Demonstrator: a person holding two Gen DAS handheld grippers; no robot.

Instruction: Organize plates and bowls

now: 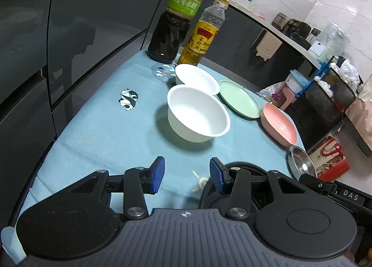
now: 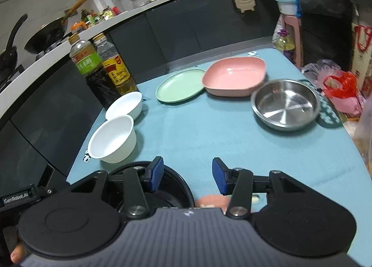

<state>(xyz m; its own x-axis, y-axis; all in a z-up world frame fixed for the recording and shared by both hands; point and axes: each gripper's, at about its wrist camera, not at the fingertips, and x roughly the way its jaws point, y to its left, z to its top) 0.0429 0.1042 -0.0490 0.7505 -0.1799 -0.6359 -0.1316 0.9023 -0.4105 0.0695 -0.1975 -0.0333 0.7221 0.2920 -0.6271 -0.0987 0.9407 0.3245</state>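
Two grippers, the left gripper [image 1: 187,175] and the right gripper [image 2: 187,175], hover open and empty above the blue tablecloth [image 2: 197,136], indicating the approach step; the next move likely requires closing on the nearest white bowl [image 1: 197,116] for stacking.

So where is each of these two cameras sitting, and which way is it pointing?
Left wrist view: sits on the left gripper, looking forward and down over the blue tablecloth at two white bowls, nearer one; its own open jaws show.
Right wrist view: sits on the right gripper, facing the steel dish and pink dish; open jaws and a fingertip show.
Shared: the white bowls, green plate, pink dish, steel dish, two bottles and a black bowl close below both grippers.
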